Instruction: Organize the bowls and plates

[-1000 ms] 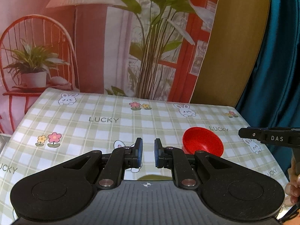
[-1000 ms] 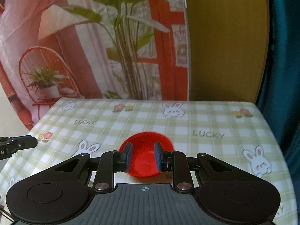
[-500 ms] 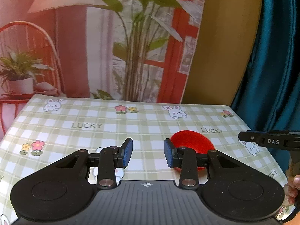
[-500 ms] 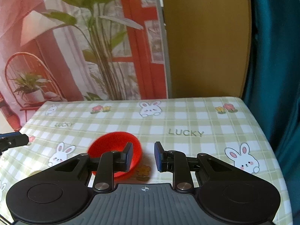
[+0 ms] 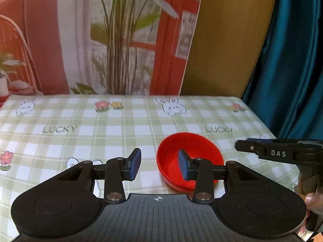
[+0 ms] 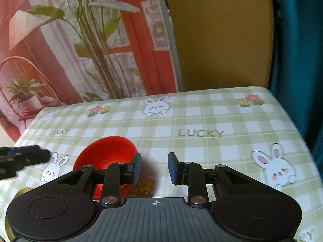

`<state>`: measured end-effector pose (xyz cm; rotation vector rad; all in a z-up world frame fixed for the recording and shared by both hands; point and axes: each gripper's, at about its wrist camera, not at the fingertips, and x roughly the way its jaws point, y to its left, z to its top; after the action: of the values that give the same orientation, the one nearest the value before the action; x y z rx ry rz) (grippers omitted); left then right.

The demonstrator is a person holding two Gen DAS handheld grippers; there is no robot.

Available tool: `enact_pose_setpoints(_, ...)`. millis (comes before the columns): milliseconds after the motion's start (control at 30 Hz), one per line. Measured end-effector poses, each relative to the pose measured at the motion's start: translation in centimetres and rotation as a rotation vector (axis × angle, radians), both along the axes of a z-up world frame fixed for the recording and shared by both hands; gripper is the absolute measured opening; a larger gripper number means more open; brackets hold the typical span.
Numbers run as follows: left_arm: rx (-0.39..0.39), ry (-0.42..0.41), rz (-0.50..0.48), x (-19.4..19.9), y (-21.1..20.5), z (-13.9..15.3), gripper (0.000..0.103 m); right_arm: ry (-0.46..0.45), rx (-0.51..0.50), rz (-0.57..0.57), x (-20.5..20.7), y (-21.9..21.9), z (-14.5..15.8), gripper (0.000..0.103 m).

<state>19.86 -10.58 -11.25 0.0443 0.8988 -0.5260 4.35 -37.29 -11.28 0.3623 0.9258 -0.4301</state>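
Observation:
A stack of red bowls (image 5: 189, 157) sits on the checked tablecloth (image 5: 121, 125), right of centre. My left gripper (image 5: 159, 165) is open and empty; its right finger is in front of the bowls' near rim. In the right wrist view the red bowls (image 6: 107, 151) lie behind my left finger. My right gripper (image 6: 154, 167) is open and empty, just right of the bowls, over bare cloth. The right gripper's tip also shows in the left wrist view (image 5: 268, 151), and the left gripper's tip shows in the right wrist view (image 6: 22, 155).
The table's far edge meets a printed backdrop (image 5: 101, 40) with a plant and a red chair. A tan panel (image 5: 228, 40) and a teal curtain (image 5: 292, 60) stand at the back right. A gold rim (image 6: 22, 191) peeks out at the lower left of the right wrist view.
Both grippers have opened wider. The left gripper has swung right toward the red bowls. The right gripper has moved right, off the bowls.

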Motion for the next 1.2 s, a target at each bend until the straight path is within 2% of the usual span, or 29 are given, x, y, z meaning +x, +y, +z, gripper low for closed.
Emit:
enact_pose_setpoints(233, 0.012, 0.095, -0.009, 1.9, -1.4, -3.3, 0.042, 0.041, 0.018, 0.023, 2.5, 0.1, -2.4, 0.030)
enact_pose_setpoints(633, 0.020, 0.169, -0.033, 3.0, -3.2, -5.4, 0.042, 0.036, 0.093, -0.025, 3.0, -0.5, -4.6, 0.032)
enact_pose_setpoints(833, 0.032, 0.175, -0.026, 3.2, -3.8, -6.0, 0.042, 0.025, 0.113, -0.033, 2.8, -0.2, -4.7, 0.025)
enact_pose_setpoints(967, 0.011, 0.207, -0.011, 3.4, -3.5, -6.5, 0.041, 0.024, 0.128, -0.041, 2.7, -0.2, -4.8, 0.019)
enact_pose_setpoints(1000, 0.026, 0.208, 0.006, 3.4, -3.5, -6.6, 0.041, 0.023, 0.130, -0.043, 2.7, -0.2, -4.8, 0.019)
enact_pose_setpoints(1167, 0.041, 0.195, 0.014, 3.6, -3.4, -6.8, 0.021, 0.021, 0.148, -0.055, 2.5, 0.1, -5.1, 0.015)
enact_pose_setpoints(1200, 0.040, 0.196, 0.015, 3.6, -3.3, -6.9, 0.020, 0.018, 0.147, -0.059, 2.5, 0.1, -5.1, 0.015)
